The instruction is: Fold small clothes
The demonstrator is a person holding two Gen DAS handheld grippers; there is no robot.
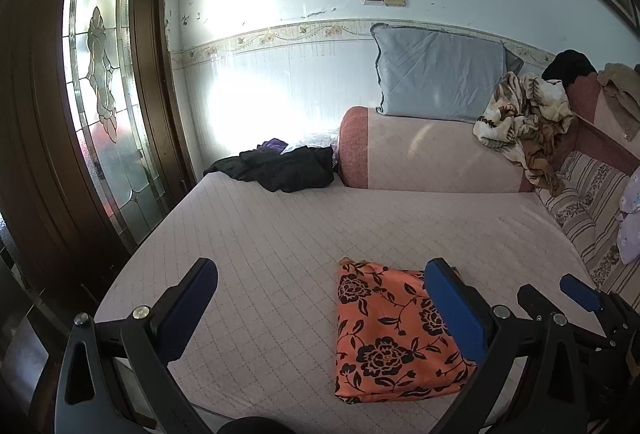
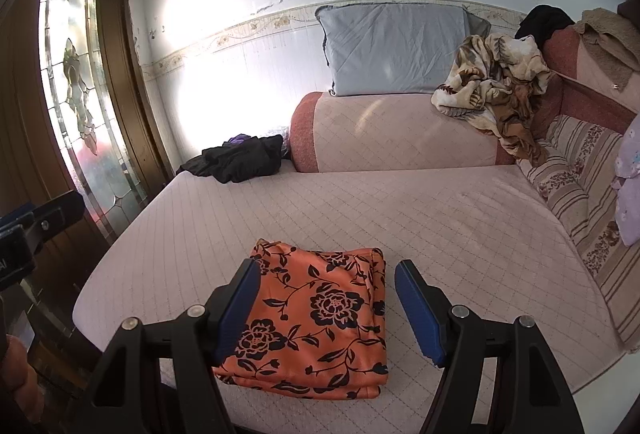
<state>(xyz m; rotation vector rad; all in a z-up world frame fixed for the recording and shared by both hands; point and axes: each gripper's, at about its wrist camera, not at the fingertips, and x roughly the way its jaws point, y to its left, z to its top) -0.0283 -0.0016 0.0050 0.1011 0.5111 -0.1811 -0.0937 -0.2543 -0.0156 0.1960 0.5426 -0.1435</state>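
Observation:
An orange garment with black flowers (image 1: 394, 334) lies folded into a neat rectangle on the pink quilted seat (image 1: 260, 234), near its front edge; it also shows in the right wrist view (image 2: 320, 318). My left gripper (image 1: 320, 310) is open and empty, held above the seat just left of the garment. My right gripper (image 2: 324, 302) is open and empty, held over the garment with one finger on each side, apart from it. The right gripper's blue pad (image 1: 580, 292) shows at the right of the left wrist view.
A heap of black clothes (image 1: 280, 168) lies at the seat's back left. A pink bolster (image 1: 432, 154) carries a grey pillow (image 1: 440, 74) and a crumpled floral blanket (image 1: 524, 118). A striped cushion (image 2: 580, 194) lies right. A wooden glass door (image 1: 100, 94) stands left.

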